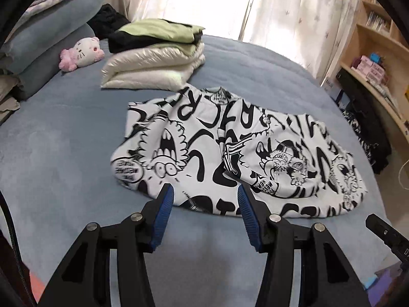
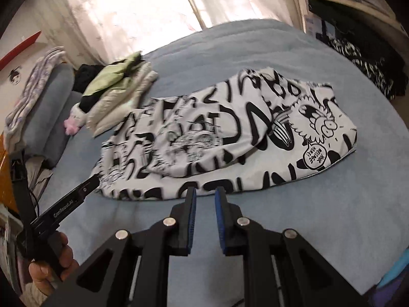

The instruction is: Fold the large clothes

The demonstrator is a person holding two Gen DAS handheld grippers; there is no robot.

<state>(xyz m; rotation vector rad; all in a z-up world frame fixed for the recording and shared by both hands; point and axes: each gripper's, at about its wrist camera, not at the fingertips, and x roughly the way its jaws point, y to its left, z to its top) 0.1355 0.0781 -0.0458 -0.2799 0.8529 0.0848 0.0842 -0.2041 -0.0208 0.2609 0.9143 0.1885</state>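
Blue-padded fingers of the left gripper (image 1: 205, 194) stand wide apart, holding nothing, at the near edge of the white cotton garment with black cartoon print (image 1: 230, 151). Right gripper (image 2: 205, 195) fingers sit a narrow gap apart, also at that garment's near edge, gripping nothing. The garment lies partly folded on the blue bedspread (image 1: 64, 153). Beyond the garment sits a stack of folded cream, black and green clothes (image 1: 156, 53), a pink-and-white plush toy (image 1: 83, 53) beside it.

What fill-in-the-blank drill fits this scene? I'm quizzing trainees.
1. The printed garment lies on a ____ bed.
2. The top item of the folded stack is ____.
3. The left gripper is ____.
4. The plush toy lies beside the ____.

Answers: blue; green; open; stack
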